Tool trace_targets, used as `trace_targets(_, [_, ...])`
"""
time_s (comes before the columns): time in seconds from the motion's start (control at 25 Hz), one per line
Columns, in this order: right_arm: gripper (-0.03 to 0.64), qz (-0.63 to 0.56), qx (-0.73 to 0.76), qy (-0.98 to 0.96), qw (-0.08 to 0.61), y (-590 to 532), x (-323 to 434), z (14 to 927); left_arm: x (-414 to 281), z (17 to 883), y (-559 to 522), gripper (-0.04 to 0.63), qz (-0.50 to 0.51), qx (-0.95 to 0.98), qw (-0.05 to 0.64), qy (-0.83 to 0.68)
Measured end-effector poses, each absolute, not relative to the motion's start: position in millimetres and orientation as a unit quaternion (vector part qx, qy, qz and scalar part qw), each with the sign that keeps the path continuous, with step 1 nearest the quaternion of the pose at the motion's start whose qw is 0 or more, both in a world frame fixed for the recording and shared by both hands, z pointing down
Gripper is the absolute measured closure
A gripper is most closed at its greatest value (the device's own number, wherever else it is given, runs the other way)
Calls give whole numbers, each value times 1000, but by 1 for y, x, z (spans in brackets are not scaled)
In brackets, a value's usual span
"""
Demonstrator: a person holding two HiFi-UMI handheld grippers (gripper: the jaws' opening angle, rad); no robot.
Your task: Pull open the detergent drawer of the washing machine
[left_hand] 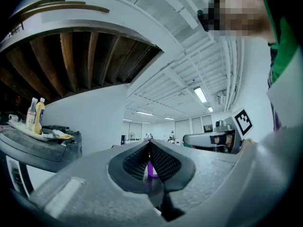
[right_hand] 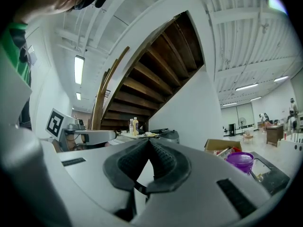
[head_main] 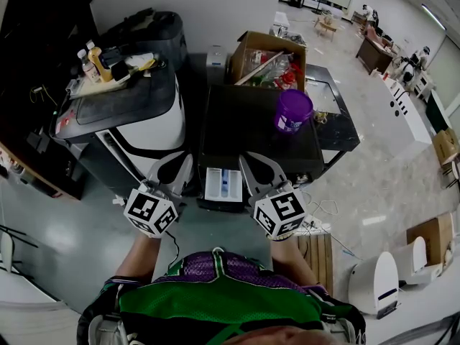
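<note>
At the near edge of the head view, the person's green and purple top [head_main: 215, 293] is filling the bottom of the frame, and both forearms are reaching forward.

Just ahead, the left tongs [head_main: 178, 165] and the right tongs [head_main: 253, 165] are pointing side by side at the front of the dark washing machine [head_main: 237, 124]. In the left gripper view the ribbed pads are meeting at their tips with nothing caught between them. Only a narrow slit lower down is staying open, and a sliver of purple is showing through it. In the right gripper view the pads are likewise pressing together at the tips, gripping nothing.

Between the two tongs the detergent drawer [head_main: 221, 184] is standing pulled out from the machine's front, its white and blue compartments facing up. The right tongs are sitting just beside its right edge and the left tongs a little apart on its left – whether either is touching it cannot be told.

Farther on, a purple cup [head_main: 292, 110] is standing upright on the machine's top, toward the right side. Beyond it an open cardboard box [head_main: 264, 57] is holding a jumble of things. To the left, a white and black appliance [head_main: 147, 128] is carrying a tray of bottles [head_main: 97, 62]. In the distance an open hall is stretching away, with desks and a few people.
</note>
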State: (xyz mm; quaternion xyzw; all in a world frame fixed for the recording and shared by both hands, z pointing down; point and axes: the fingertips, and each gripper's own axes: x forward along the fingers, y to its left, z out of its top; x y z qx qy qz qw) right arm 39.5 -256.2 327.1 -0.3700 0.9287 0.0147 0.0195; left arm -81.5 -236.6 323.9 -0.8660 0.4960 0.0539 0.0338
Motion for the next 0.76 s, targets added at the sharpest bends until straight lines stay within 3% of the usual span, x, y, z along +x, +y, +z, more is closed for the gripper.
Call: trace_targets(0.76, [615,12,-370,929,23,-243,36,327,-79,321,-226,578,49,-870,37,489])
